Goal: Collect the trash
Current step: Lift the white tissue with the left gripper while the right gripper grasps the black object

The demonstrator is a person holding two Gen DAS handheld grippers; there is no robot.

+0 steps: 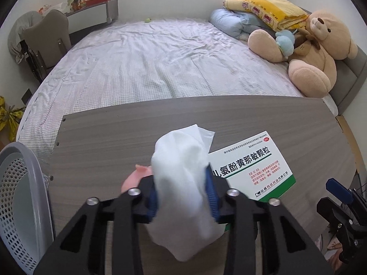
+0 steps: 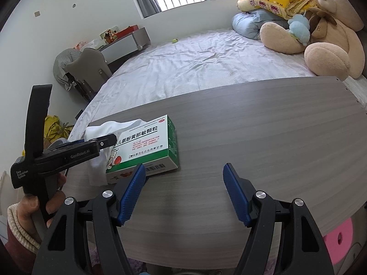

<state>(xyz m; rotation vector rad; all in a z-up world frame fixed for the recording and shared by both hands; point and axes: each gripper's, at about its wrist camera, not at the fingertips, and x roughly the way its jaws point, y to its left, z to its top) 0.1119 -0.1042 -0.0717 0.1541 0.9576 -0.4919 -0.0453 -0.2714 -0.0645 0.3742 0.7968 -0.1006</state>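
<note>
A soft, crumpled white tissue [image 1: 181, 178] at lower centre is clamped between the ribbed blue pads of the left gripper [image 1: 182, 183], just beside a glossy green-and-white medicine box [image 1: 252, 169] on the grey woodgrain board [image 1: 137, 133]. Right gripper [image 2: 184, 192] jaws stand apart, empty. Perforated grey plastic basket [image 1: 20, 183] at lower left.
</note>
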